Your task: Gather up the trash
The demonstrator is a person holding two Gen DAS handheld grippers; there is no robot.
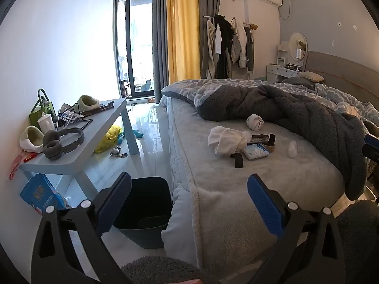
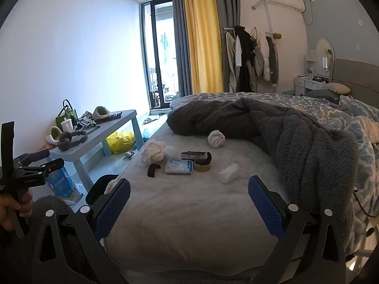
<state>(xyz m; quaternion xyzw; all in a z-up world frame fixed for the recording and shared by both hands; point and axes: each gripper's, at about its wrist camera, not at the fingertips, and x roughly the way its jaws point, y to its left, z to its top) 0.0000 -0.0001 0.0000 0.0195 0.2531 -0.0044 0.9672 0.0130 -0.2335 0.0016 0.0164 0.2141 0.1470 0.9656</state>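
A dark trash bin [image 1: 144,210] stands on the floor against the bed's near left corner; its rim shows in the right wrist view [image 2: 101,187]. On the grey bed sheet [image 1: 260,177] lie crumpled white tissues [image 1: 227,139], a white wad [image 1: 255,122], a blue tissue pack [image 1: 257,152], a small clear wrapper [image 1: 293,149], a tape roll [image 2: 201,165] and a dark curved strip [image 2: 153,170]. My left gripper [image 1: 189,206] is open and empty above the bin and bed corner. My right gripper [image 2: 189,203] is open and empty over the bed's near end.
A low blue table [image 1: 78,146] on the left holds headphones [image 1: 62,142], slippers, a cup and a green bag. A yellow bag [image 1: 110,139] and a blue package [image 1: 41,195] lie on the floor. A rumpled grey blanket [image 2: 296,137] covers the bed's far and right side.
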